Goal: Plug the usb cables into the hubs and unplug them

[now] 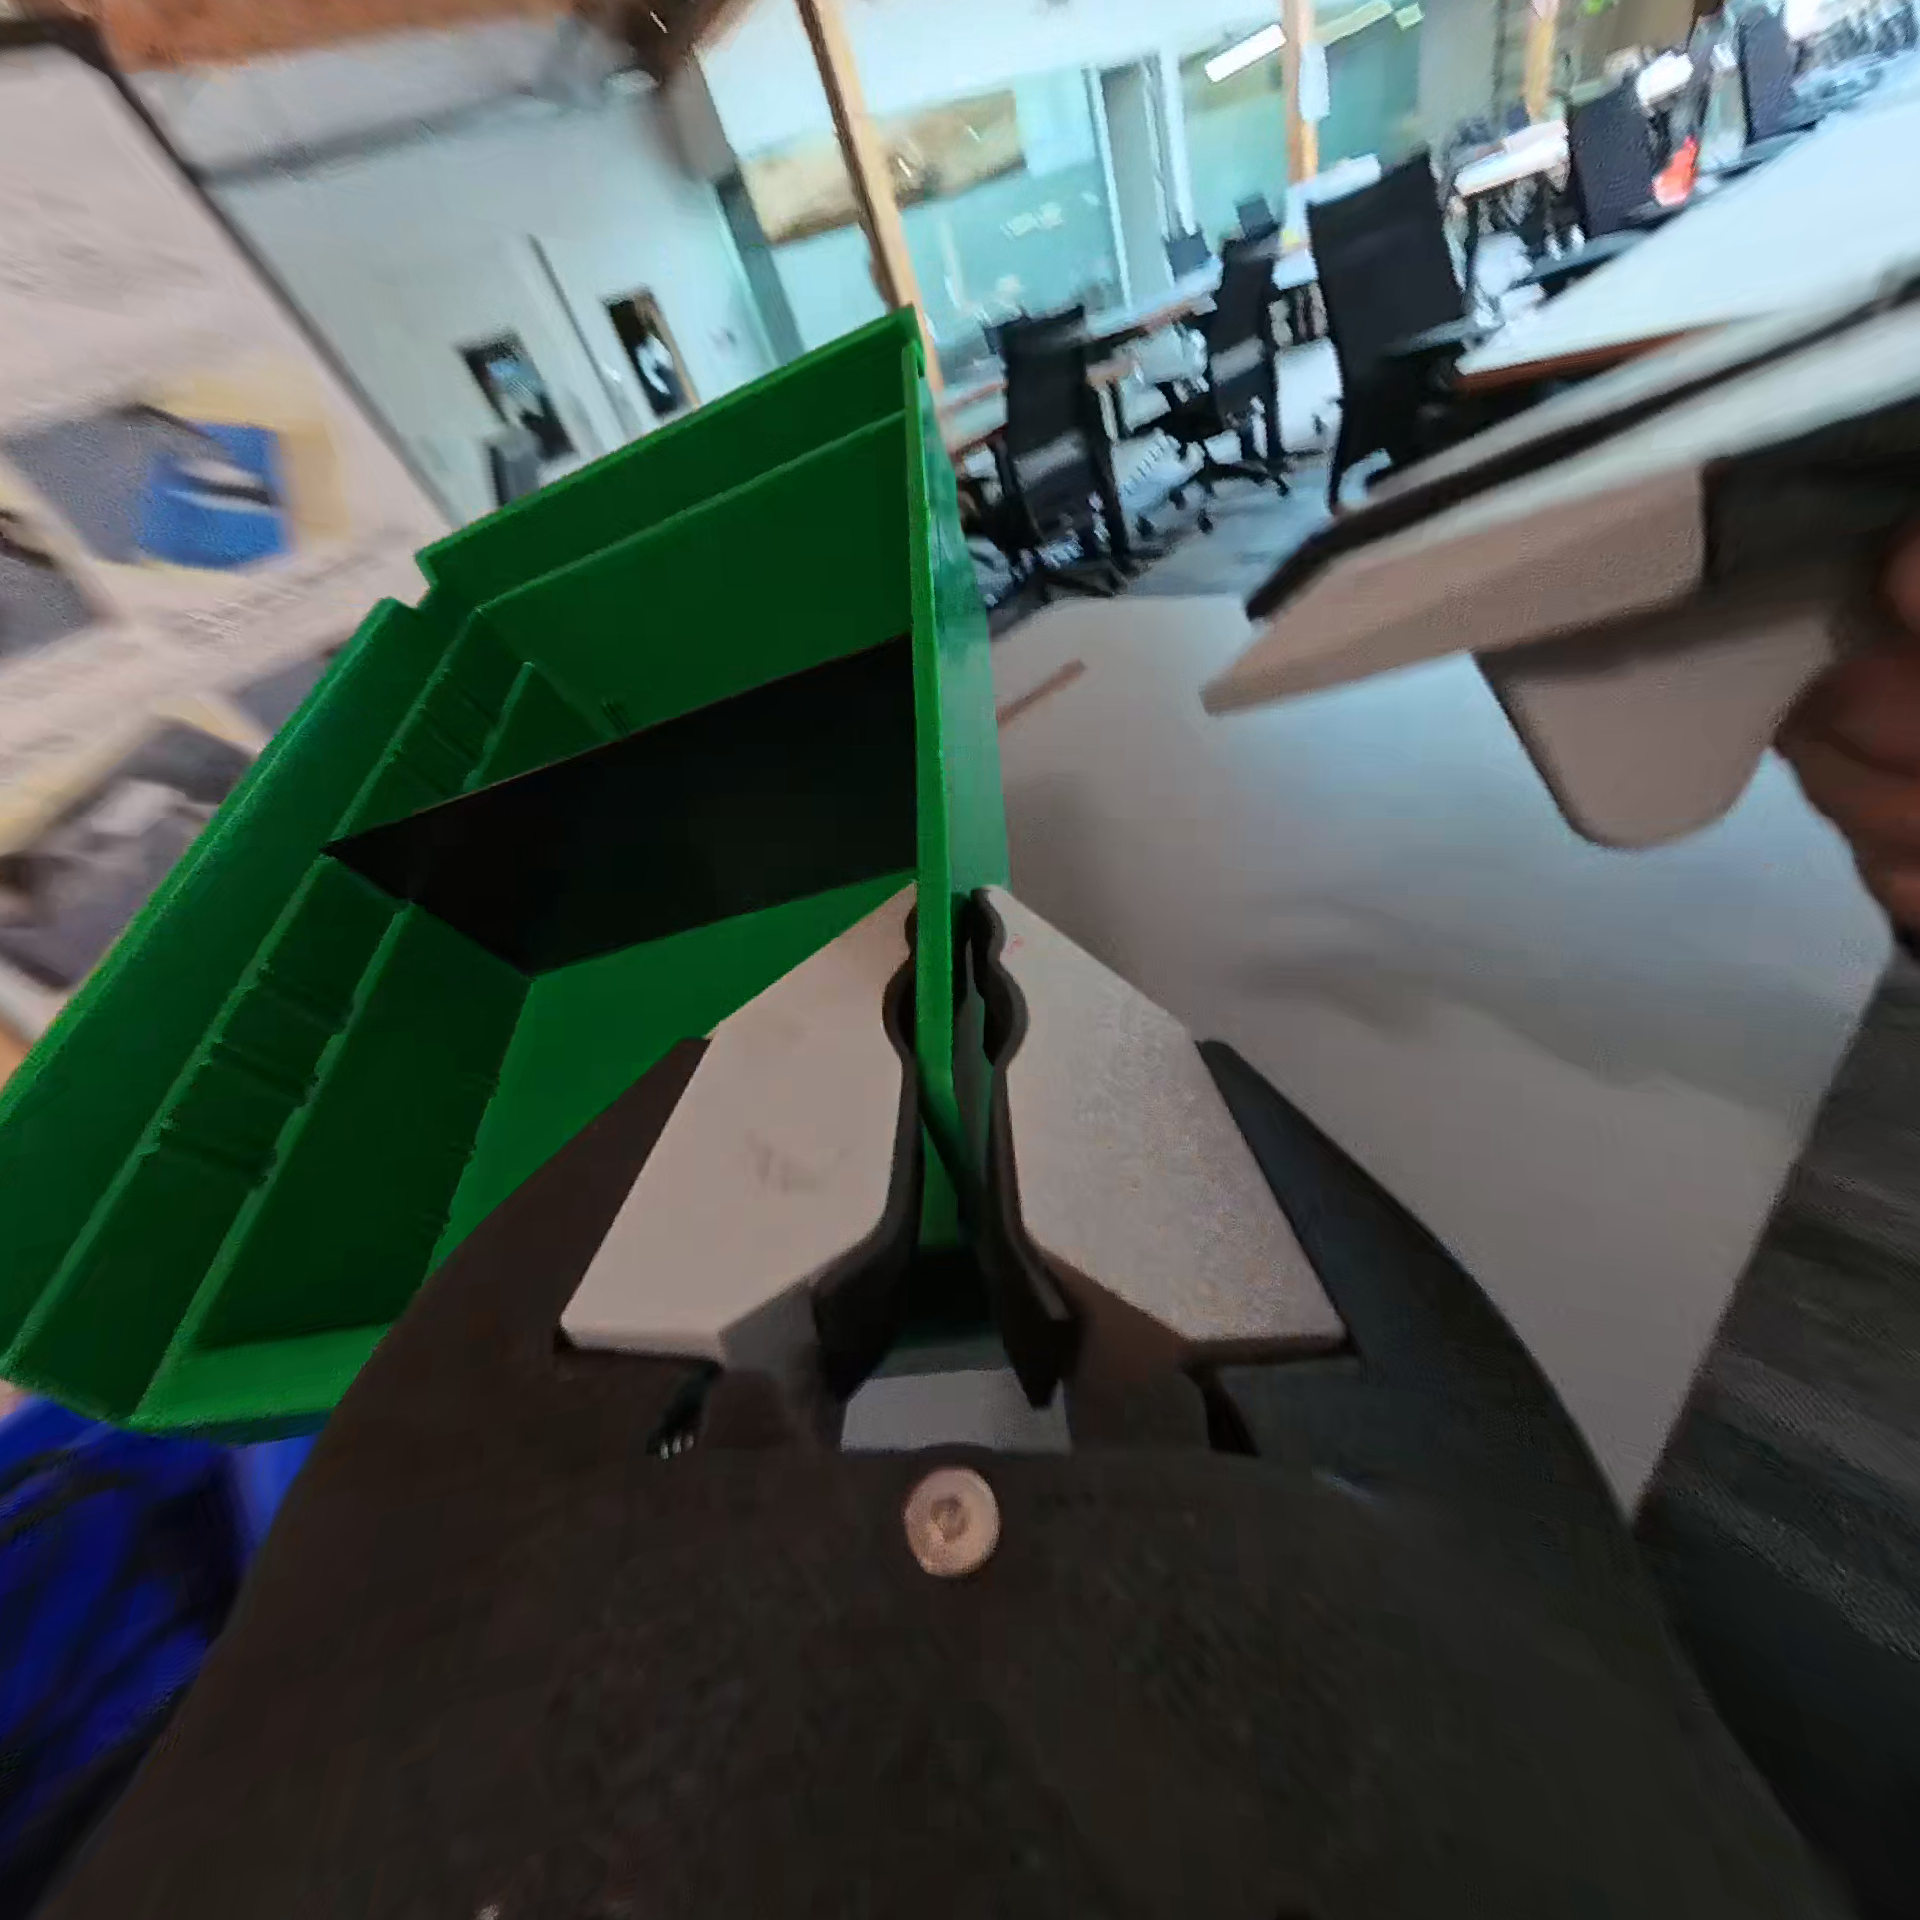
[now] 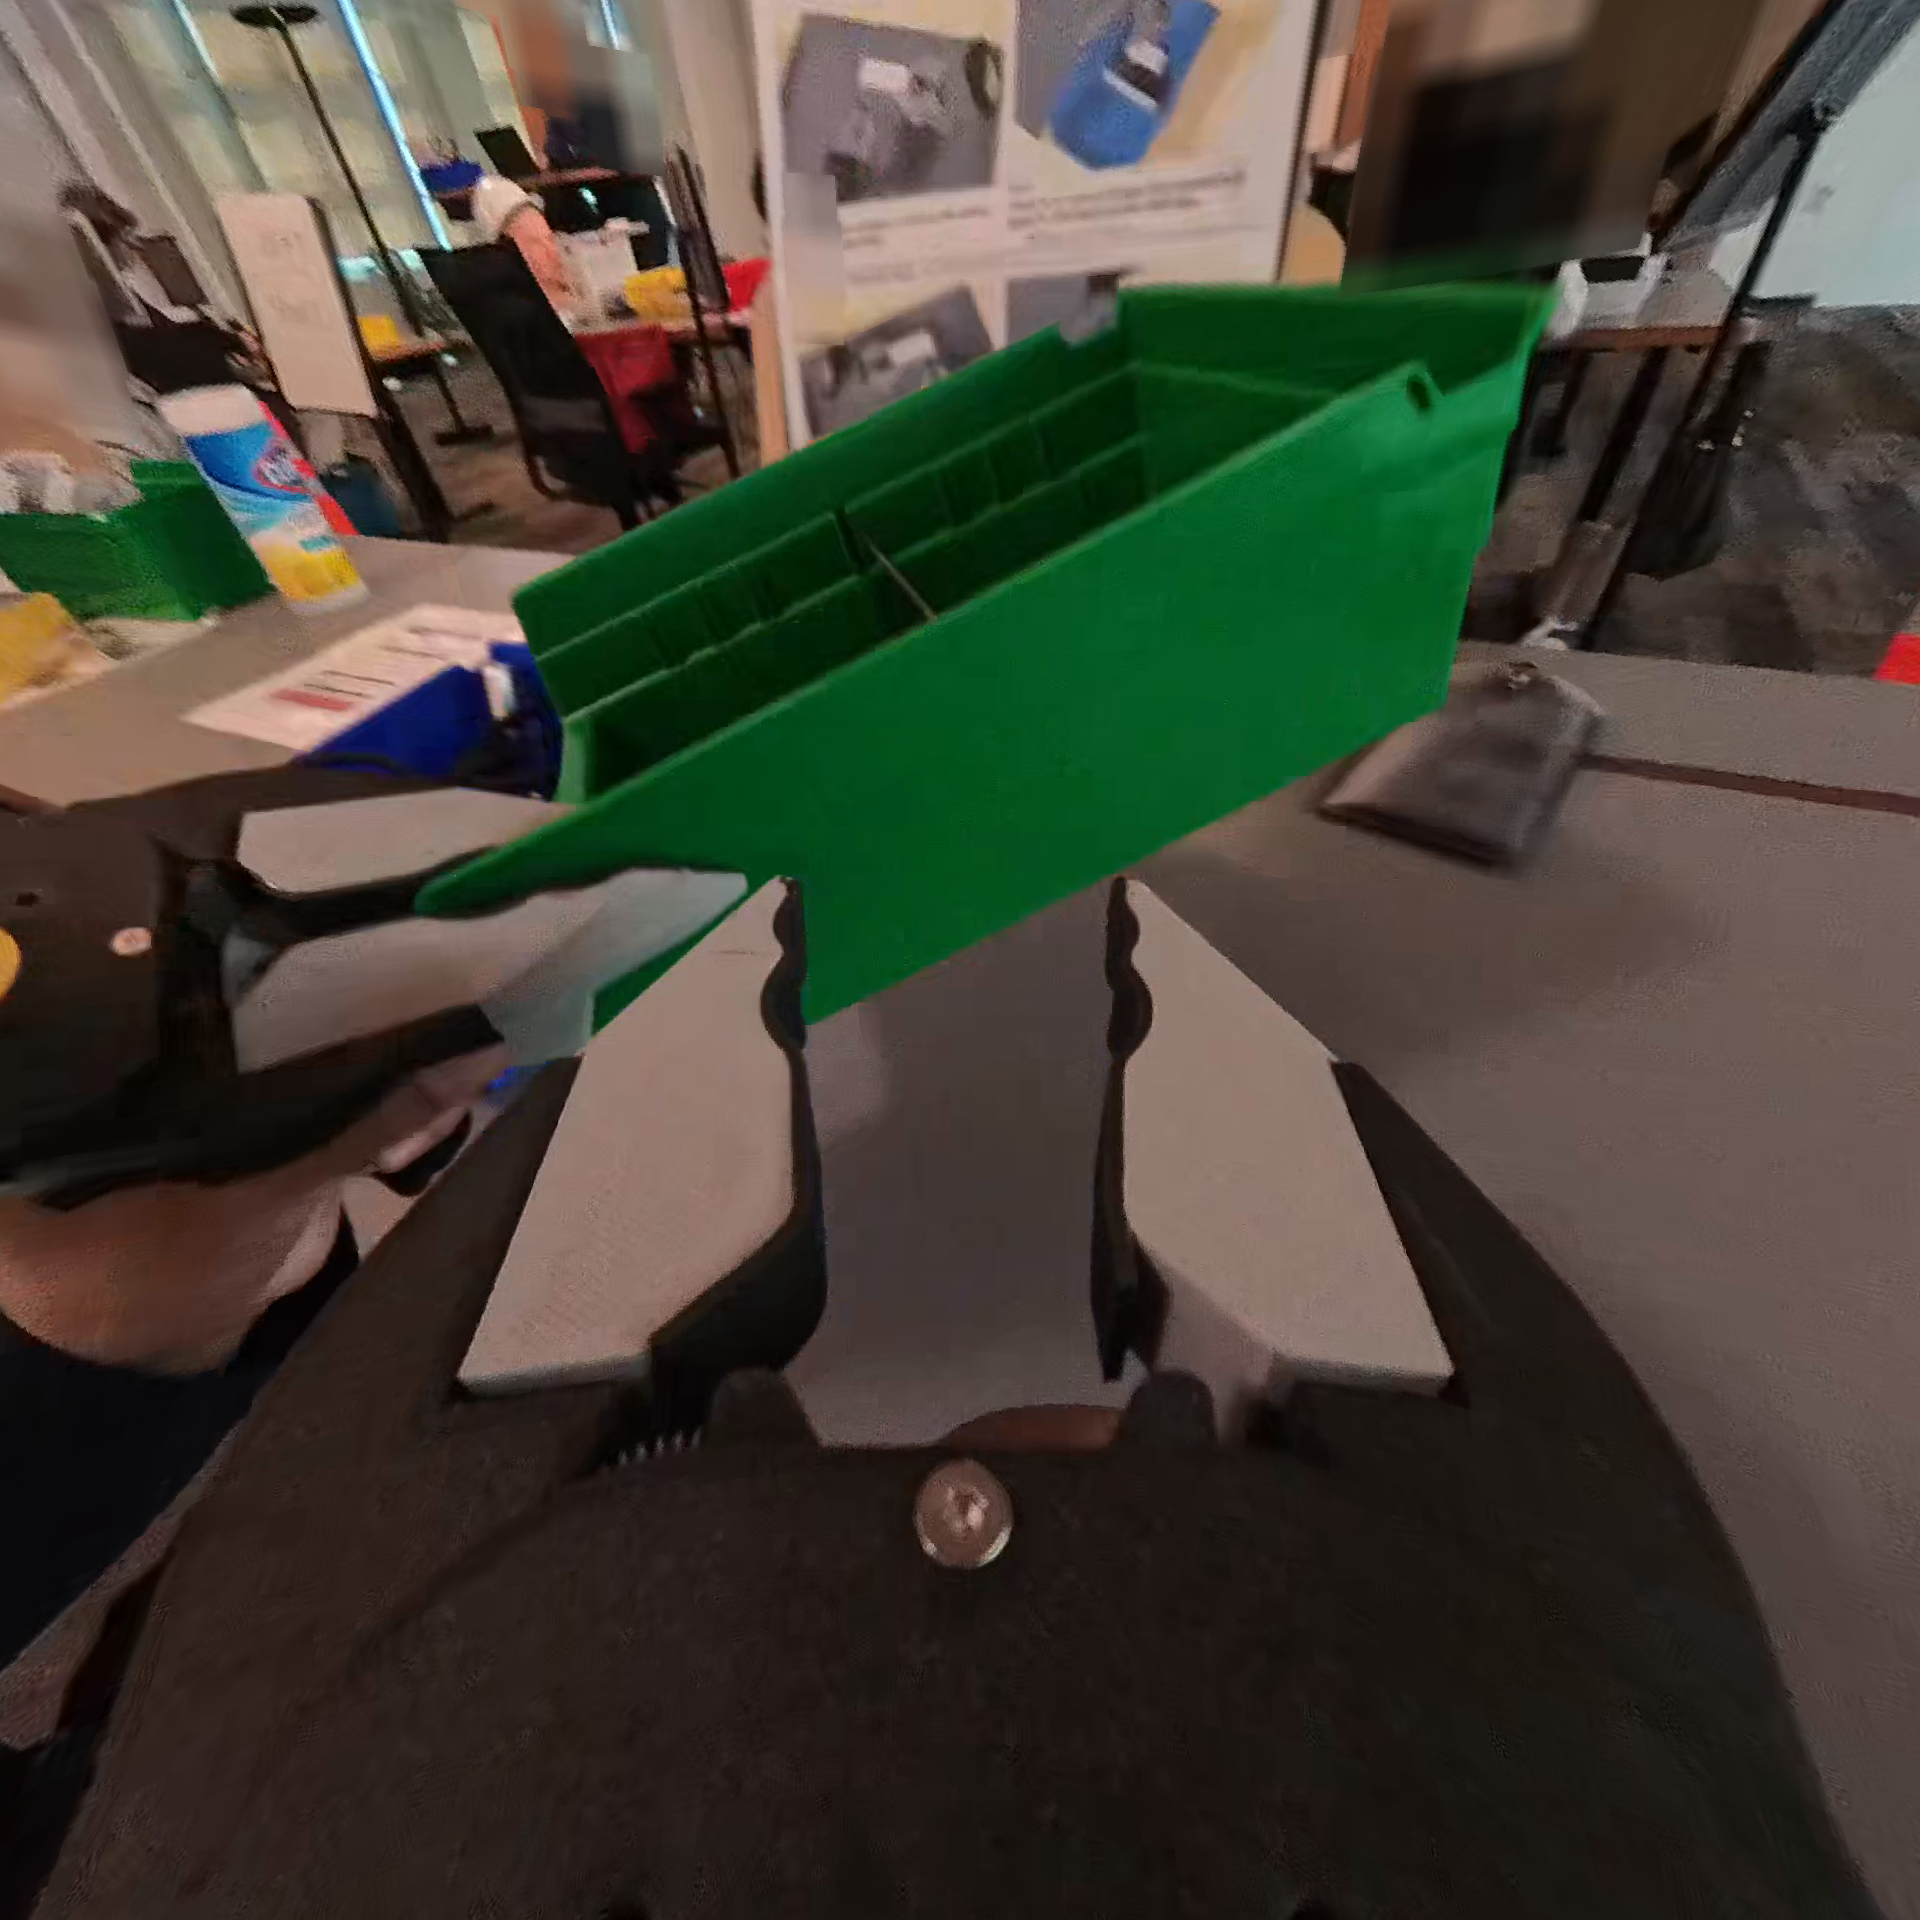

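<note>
The left gripper (image 1: 948, 935) pinches the green bin's (image 1: 644, 748) wall, holding it tilted mid-frame. The right gripper (image 2: 956, 935) points up at it, jaws wide apart, holding nothing.

1. The left gripper (image 1: 948, 935) clamps the side wall of a green bin (image 1: 675, 665), held tilted above a grey table (image 1: 1351, 935).
2. A black divider (image 1: 665, 810) crosses the bin's inside.
3. The right gripper (image 1: 1455, 623) hangs apart at upper right.
</note>
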Motion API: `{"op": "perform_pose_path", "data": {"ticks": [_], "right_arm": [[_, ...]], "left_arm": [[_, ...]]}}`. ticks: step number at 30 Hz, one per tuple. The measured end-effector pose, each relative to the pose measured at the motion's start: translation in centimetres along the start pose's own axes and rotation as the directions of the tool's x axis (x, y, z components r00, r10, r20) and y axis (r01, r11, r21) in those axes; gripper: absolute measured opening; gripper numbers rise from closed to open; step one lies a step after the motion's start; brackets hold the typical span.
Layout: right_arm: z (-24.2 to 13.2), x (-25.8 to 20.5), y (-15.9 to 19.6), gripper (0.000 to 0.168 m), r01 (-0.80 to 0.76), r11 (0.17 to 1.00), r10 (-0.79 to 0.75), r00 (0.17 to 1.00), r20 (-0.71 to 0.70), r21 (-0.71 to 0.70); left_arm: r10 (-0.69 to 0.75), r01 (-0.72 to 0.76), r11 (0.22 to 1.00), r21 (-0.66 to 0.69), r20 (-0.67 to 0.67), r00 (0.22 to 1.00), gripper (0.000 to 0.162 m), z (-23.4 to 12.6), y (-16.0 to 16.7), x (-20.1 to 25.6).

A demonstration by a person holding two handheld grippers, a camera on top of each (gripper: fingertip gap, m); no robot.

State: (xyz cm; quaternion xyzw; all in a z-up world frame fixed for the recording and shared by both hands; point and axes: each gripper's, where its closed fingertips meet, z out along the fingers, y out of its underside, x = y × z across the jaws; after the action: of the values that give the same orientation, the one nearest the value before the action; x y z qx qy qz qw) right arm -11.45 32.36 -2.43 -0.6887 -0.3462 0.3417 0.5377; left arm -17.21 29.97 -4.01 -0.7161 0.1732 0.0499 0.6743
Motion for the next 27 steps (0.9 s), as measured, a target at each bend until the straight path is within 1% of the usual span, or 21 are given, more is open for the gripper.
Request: {"op": "perform_pose_path", "data": {"ticks": [3,6,7,8,9,10,12,13,16,17,18,19,23,25,27], "right_arm": [[-1.1,3.9,3.0,0.056,0.002,0.995,-0.009,0.997,-0.073,-0.095],[-1.0,5.9,5.5,0.056,-0.005,0.990,-0.011,0.993,-0.114,-0.140],[-0.8,6.6,6.2,0.055,-0.001,0.988,-0.021,0.990,-0.139,-0.156],[-0.6,7.3,6.9,0.055,0.002,0.985,-0.031,0.986,-0.163,-0.173],[-0.4,7.8,7.5,0.055,0.003,0.982,-0.037,0.983,-0.180,-0.188],[-0.3,8.0,8.0,0.055,0.002,0.980,-0.039,0.981,-0.188,-0.197],[0.0,7.5,8.6,0.055,0.003,0.980,-0.039,0.983,-0.177,-0.201],[0.3,7.1,8.8,0.055,0.005,0.980,-0.039,0.985,-0.170,-0.201],[1.8,4.7,9.4,0.055,0.007,0.980,-0.032,0.992,-0.125,-0.197],[2.4,3.7,9.6,0.055,0.013,0.980,-0.034,0.994,-0.104,-0.197],[3.0,2.8,9.8,0.055,0.024,0.979,-0.043,0.995,-0.086,-0.203],[3.5,2.0,10.1,0.058,0.034,0.978,-0.051,0.996,-0.073,-0.208],[5.0,-0.6,10.4,0.056,0.050,0.978,-0.058,0.998,-0.033,-0.202],[5.5,-2.0,10.2,0.052,0.068,0.981,-0.070,0.998,-0.007,-0.182],[6.2,-3.0,10.3,0.052,0.076,0.980,-0.075,0.997,0.014,-0.185]], "left_arm": [[-0.017,0.007,0.993,-0.114,-0.089,0.996,0.002,5.1,4.7,6.2],[-0.133,0.088,0.968,-0.235,-0.183,0.974,0.002,9.0,8.5,10.8],[-0.133,0.093,0.965,-0.244,-0.150,0.980,0.001,9.7,8.9,11.3],[-0.090,0.063,0.965,-0.255,-0.097,0.991,0.009,10.1,9.1,11.2],[-0.031,0.017,0.967,-0.255,-0.049,0.998,0.037,10.2,8.9,10.7],[0.026,-0.027,0.971,-0.239,-0.008,1.000,0.055,9.9,8.4,10.1],[0.081,-0.064,0.981,-0.184,0.091,0.993,0.062,8.8,7.2,7.8],[0.079,-0.061,0.984,-0.169,0.104,0.991,0.065,8.3,6.9,7.0],[0.016,0.001,0.981,-0.193,0.084,0.996,0.072,6.7,7.6,5.6],[0.011,0.006,0.982,-0.187,0.090,0.996,0.080,6.0,7.8,5.0],[0.000,0.016,0.983,-0.182,0.089,0.996,0.083,5.2,7.9,4.4],[-0.015,0.033,0.983,-0.182,0.099,0.995,0.078,4.4,8.1,3.7],[-0.069,0.081,0.978,-0.192,0.071,0.995,0.082,1.6,8.8,2.8],[-0.070,0.085,0.979,-0.185,0.083,0.994,0.080,0.5,8.8,2.0],[-0.066,0.083,0.979,-0.188,0.094,0.993,0.083,-0.2,9.2,1.1]]}}
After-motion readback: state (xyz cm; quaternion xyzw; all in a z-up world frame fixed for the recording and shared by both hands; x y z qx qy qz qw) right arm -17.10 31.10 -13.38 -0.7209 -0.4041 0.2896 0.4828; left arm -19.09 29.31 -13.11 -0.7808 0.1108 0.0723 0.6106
